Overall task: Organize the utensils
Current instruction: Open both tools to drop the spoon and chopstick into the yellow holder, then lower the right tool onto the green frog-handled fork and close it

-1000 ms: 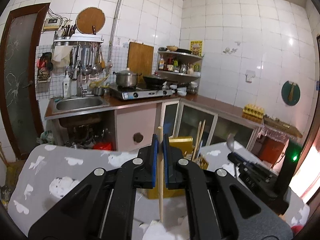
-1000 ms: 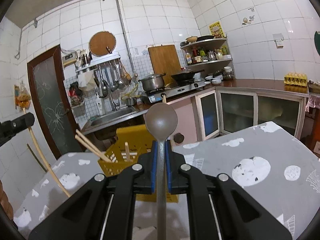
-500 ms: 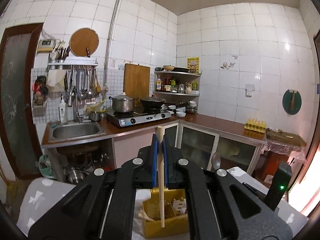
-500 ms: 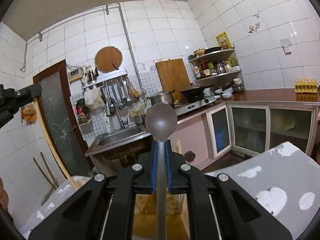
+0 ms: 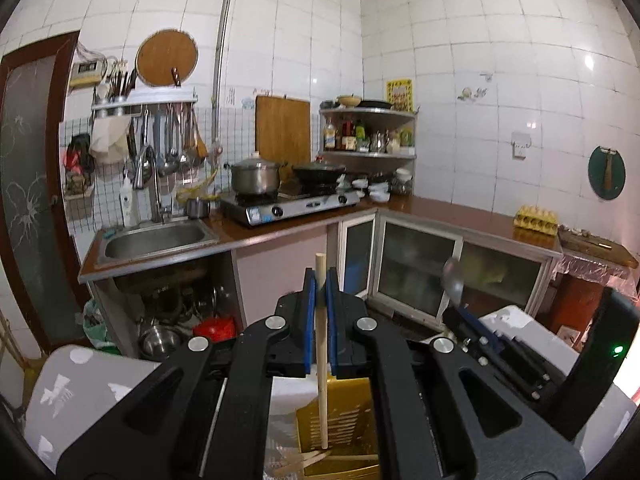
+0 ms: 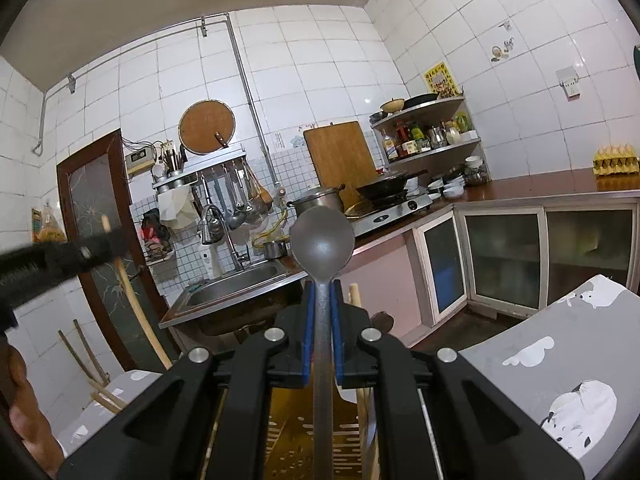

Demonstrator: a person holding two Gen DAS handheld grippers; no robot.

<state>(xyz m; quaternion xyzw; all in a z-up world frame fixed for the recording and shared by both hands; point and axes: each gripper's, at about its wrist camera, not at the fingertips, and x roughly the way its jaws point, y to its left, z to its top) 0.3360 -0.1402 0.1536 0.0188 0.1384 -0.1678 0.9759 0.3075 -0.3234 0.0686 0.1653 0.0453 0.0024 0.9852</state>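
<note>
At the centre of the left wrist view, the left gripper (image 5: 320,312) has its blue pads pinched on a pale wooden chopstick (image 5: 321,360), which stands nearly upright. The stick's top pokes above the pads, and its lower end hangs inside a yellow slotted basket (image 5: 352,420) at the bottom of the frame, where more wooden sticks (image 5: 308,460) lie. At the right of that view the right gripper (image 5: 472,326) shows as a dark bar with a blurred spoon bowl above it.

In the right wrist view, the right gripper (image 6: 321,320) is clamped on the handle of a grey metal spoon (image 6: 322,240), held upright with its bowl at mid-frame. The yellow basket (image 6: 288,432) sits directly below. At the left edge the left gripper (image 6: 52,260) appears blurred, its chopstick (image 6: 136,312) slanting down. A grey patterned tablecloth (image 6: 560,368) fills the lower right, with the kitchen counter (image 6: 540,184) and sink (image 6: 236,284) behind.
</note>
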